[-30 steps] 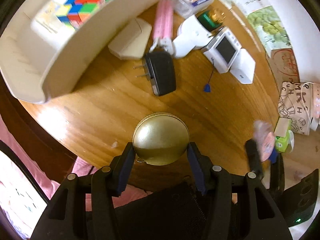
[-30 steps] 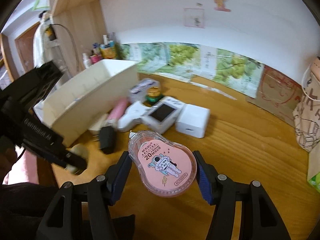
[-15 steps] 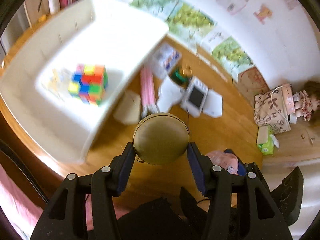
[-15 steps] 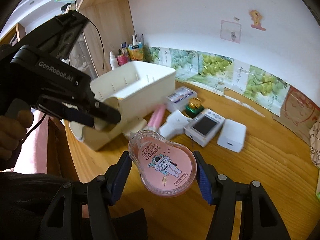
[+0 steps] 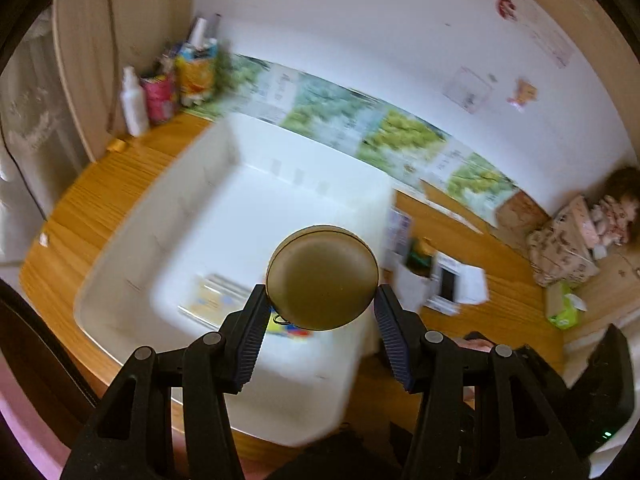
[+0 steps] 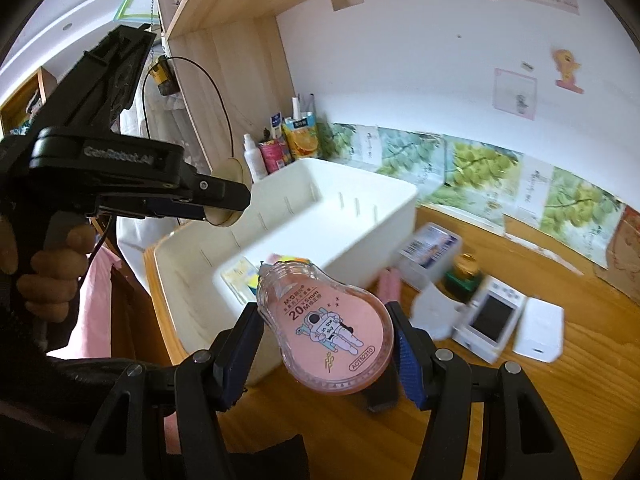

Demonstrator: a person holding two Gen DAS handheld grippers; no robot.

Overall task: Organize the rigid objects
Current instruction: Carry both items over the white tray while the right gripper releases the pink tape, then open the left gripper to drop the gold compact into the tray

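In the left wrist view, the white bin (image 5: pixel 168 264) fills the left and middle of the frame. The left gripper (image 5: pixel 320 308) squeezes a round gold tin (image 5: pixel 322 278) at the middle. In the right wrist view, the right gripper (image 6: pixel 326 344) squeezes a pink tape roller (image 6: pixel 332 332) at the lower middle, beside the bin.

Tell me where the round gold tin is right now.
The round gold tin is clamped in the left gripper, held in the air above the white bin, at the left of the right wrist view.
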